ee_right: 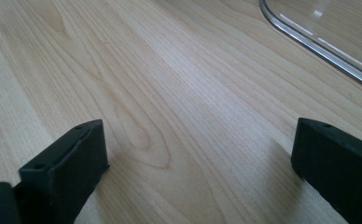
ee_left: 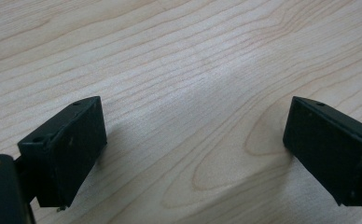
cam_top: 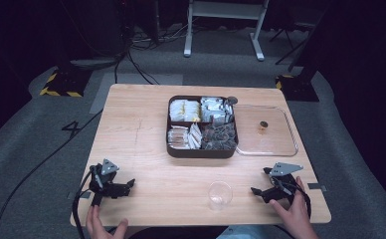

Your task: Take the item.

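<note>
Wooden table (cam_top: pixel 146 149) carries every item, and both grippers rest on its near edge, well apart. Dark brown compartment tray (cam_top: pixel 202 151), divided into four sections, sits at mid-table; three sections hold light-coloured sachets and packets, and the near right section holds dark pieces. Clear lid (cam_top: pixel 280 144) lies flat just beside the tray on its right, with a small dark object (cam_top: pixel 263 126) on it. Left gripper (cam_top: pixel 130 184) lies at the near left corner with a hand (cam_top: pixel 99 225) behind it; its jaws stand fully apart, with nothing but bare wood between them in the left gripper view. Right gripper (cam_top: pixel 254 190) is held at the near right, jaws likewise spread wide and empty. Clear plastic cup (cam_top: pixel 220 194) stands upright near the right gripper, on its left side, between the two grippers and untouched by either.
</note>
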Available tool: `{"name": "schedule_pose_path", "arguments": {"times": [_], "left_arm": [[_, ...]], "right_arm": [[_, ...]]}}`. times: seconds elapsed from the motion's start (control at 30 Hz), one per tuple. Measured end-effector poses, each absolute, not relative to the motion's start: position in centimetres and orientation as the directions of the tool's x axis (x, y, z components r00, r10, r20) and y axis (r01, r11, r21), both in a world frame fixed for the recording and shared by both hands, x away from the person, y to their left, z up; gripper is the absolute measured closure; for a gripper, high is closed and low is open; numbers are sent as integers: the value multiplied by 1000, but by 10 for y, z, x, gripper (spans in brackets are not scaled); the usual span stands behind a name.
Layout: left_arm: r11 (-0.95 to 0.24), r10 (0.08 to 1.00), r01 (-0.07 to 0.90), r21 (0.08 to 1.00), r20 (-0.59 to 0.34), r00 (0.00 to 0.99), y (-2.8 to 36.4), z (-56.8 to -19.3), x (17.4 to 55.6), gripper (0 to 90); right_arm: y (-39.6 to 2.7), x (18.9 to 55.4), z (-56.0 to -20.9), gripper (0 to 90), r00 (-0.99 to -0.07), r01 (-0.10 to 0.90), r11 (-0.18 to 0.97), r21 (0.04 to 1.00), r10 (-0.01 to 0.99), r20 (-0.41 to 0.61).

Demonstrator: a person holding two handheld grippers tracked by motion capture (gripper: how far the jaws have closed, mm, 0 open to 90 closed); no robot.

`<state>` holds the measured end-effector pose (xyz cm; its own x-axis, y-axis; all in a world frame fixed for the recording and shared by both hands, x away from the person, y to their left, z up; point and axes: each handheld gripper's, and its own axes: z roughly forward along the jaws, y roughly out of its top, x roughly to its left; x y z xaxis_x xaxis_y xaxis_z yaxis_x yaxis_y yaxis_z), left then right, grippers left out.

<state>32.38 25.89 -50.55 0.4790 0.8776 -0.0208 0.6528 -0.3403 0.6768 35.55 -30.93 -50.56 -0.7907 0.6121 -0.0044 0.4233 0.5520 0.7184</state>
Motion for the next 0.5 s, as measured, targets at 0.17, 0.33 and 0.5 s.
{"name": "schedule_pose_path", "arguments": {"times": [0.17, 0.33, 0.5], "left_arm": [[-340, 878, 653, 677, -21, 479, 259, -505, 324, 63], [-340, 878, 653, 677, -21, 479, 259, -505, 324, 62], [-321, 894, 668, 671, -18, 448, 257, -506, 326, 35]], "right_arm": [[-309, 355, -506, 35, -791, 425, 552, 718, 612, -2], [-309, 354, -506, 37, -780, 434, 545, 718, 625, -3], [-308, 353, -506, 36, -778, 435, 543, 718, 628, -3]]}}
